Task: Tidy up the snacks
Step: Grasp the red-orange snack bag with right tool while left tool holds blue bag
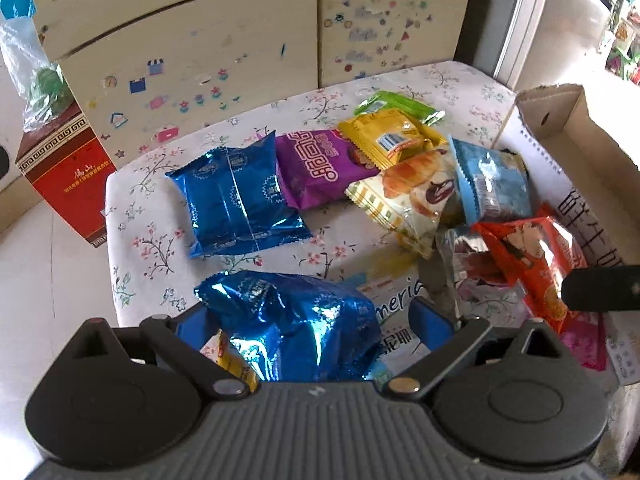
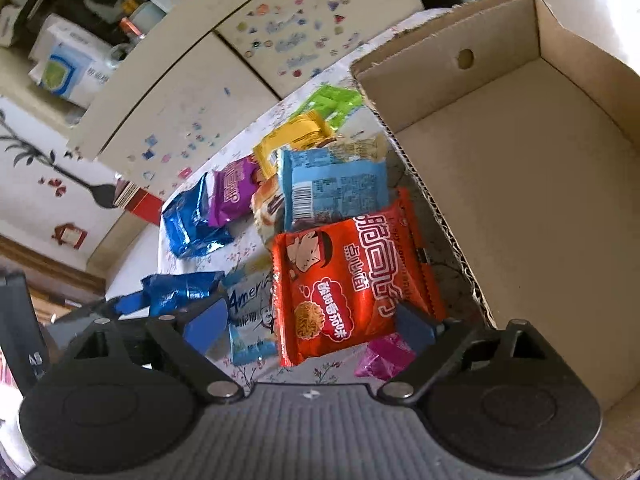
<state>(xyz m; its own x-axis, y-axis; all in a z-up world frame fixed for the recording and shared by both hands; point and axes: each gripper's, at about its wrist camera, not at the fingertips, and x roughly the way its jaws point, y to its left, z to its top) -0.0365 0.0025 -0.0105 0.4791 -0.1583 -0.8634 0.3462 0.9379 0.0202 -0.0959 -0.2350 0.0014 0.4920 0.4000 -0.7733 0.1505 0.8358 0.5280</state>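
Observation:
Snack packets lie on a flowered tablecloth (image 1: 132, 216). My left gripper (image 1: 308, 320) has its blue fingers on both sides of a shiny blue packet (image 1: 296, 320), gripping it just above the table. A second blue packet (image 1: 236, 196), a purple one (image 1: 320, 168), a yellow one (image 1: 392, 136), a green one (image 1: 400, 106) and a light blue one (image 1: 492, 180) lie beyond. My right gripper (image 2: 312, 324) holds a red noodle packet (image 2: 348, 280) between its fingers, lifted beside an empty cardboard box (image 2: 520, 184).
A cream cabinet with stickers (image 1: 200, 60) stands behind the table. A red carton (image 1: 68, 176) sits on the floor at left. A pink packet (image 2: 384, 356) and a white-blue packet (image 2: 248, 320) lie under the right gripper.

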